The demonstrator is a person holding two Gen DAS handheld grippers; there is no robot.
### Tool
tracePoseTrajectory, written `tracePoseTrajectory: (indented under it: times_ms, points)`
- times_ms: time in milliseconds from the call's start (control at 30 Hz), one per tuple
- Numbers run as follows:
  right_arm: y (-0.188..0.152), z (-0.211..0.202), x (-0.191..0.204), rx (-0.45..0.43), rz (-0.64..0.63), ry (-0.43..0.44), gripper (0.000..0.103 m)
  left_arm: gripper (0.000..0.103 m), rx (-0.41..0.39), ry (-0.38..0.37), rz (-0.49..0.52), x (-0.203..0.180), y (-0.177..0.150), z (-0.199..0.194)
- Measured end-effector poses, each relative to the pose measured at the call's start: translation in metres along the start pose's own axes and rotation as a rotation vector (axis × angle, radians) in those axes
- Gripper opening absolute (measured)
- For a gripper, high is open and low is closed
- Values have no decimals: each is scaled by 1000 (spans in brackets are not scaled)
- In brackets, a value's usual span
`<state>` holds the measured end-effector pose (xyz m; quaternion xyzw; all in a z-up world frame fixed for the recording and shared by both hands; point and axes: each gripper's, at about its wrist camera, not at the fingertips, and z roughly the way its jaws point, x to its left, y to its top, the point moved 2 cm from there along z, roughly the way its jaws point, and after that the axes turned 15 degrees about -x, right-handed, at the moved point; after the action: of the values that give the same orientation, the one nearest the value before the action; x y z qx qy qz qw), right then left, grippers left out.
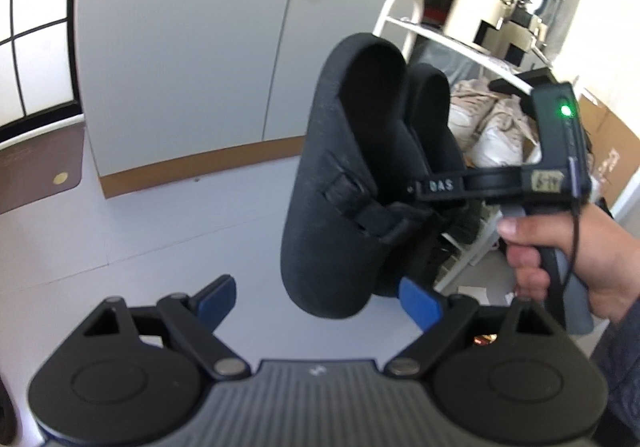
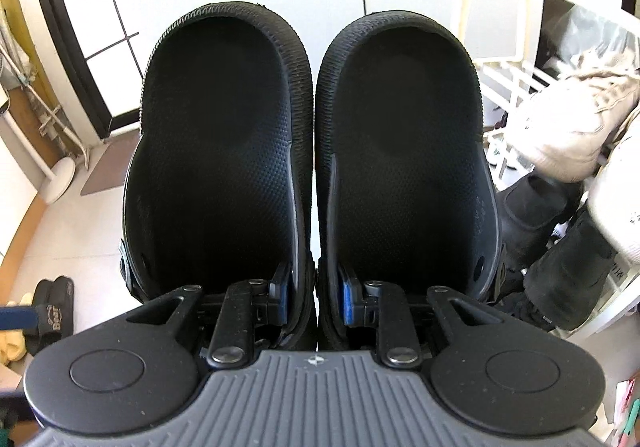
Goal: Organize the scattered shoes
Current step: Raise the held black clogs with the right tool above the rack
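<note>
Beside the white rack point(image 2: 516, 71) holding pale sneakers point(image 2: 576, 127), right gripper point(image 2: 314, 297) pinches 2 black clogs point(image 2: 308, 151); left gripper point(image 1: 320, 297) gapes empty.

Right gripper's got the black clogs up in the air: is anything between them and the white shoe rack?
Nothing visible blocks the way. The pair of black rubber clogs, pinched by the right gripper, hangs clear before the white slatted shoe rack. One shelf already holds beige sneakers, with dark shoes lower down, so free space there is limited.
</note>
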<state>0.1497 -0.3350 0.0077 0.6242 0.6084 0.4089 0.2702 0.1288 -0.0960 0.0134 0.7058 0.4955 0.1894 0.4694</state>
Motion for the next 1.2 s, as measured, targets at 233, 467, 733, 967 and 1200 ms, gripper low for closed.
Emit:
tracePoseTrajectory:
  times_ms: [233,467,733,967,1200]
  points:
    - [21,-30,9,-110,-2,-15,26,91,-26,10,-13,8,3,-5]
    - [54,-43,6,-230,-6,-61,26,91,-84,6,-41,12,14,-14]
    - [100,-64,1,-318,-13,-115,26,92,-131,-3,-35,14,21,-15]
    - [138,-80,-11,-377,3,-197,26,92,-207,-39,-43,3,32,-24]
    - [165,-91,-32,-382,38,-286,26,92,-212,-47,-70,4,37,-21]
